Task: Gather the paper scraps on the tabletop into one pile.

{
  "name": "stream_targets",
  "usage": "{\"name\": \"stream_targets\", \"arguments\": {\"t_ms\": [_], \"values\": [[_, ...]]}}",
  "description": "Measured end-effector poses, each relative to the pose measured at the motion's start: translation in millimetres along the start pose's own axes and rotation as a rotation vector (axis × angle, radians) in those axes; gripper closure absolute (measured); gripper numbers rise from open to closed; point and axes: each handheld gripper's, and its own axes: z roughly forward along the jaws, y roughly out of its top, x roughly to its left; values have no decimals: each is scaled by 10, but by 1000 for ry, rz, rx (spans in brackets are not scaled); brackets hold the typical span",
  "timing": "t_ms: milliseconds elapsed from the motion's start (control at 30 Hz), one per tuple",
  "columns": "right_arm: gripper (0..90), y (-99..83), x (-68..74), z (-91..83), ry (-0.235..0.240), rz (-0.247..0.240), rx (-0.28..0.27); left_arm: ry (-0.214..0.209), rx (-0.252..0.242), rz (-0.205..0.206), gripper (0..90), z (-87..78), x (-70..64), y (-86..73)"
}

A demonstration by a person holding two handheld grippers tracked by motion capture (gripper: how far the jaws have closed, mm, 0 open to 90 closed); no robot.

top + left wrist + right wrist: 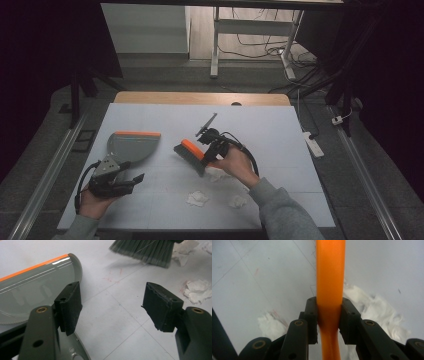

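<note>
Right hand-held gripper (329, 317) clamped on smooth orange brush handle (330, 272); left hand-held gripper (112, 307) spread apart (beside glossy grey dustpan (32, 292))

Landmark: brush (190, 154), mid-table (270, 125).
Dustpan (131, 145) lies left of brush, apart from it.
Three paper wads lie nearer the person than the brush: one (217, 174) just beside its right end, one (198, 198) nearer still, one (238, 201) to the right of that.

Brush bristles (145, 252) blurred and cropped at top edge, orange handle (330, 272) cut off top and bottom
</note>
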Motion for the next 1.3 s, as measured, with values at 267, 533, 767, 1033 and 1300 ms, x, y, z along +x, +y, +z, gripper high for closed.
{"name": "stream_targets", "arguments": {"t_ms": [267, 533, 767, 1033, 1300], "values": [[707, -156, -19, -311, 36, 3, -120, -3, 3, 4, 321, 16, -16, 13], [707, -292, 260, -621, 62, -105, -176, 0, 1, -1, 321, 8, -3, 7], [707, -486, 731, -389, 106, -244, -63, 3, 0, -1, 319, -3, 13, 7], [707, -512, 1062, -51, 56, -381, 100, 4, 3, -2, 320, 5, 15, 6], [707, -451, 877, -8, 15, -349, 119, 5, 5, -4, 320, 9, 21, 0]]}}
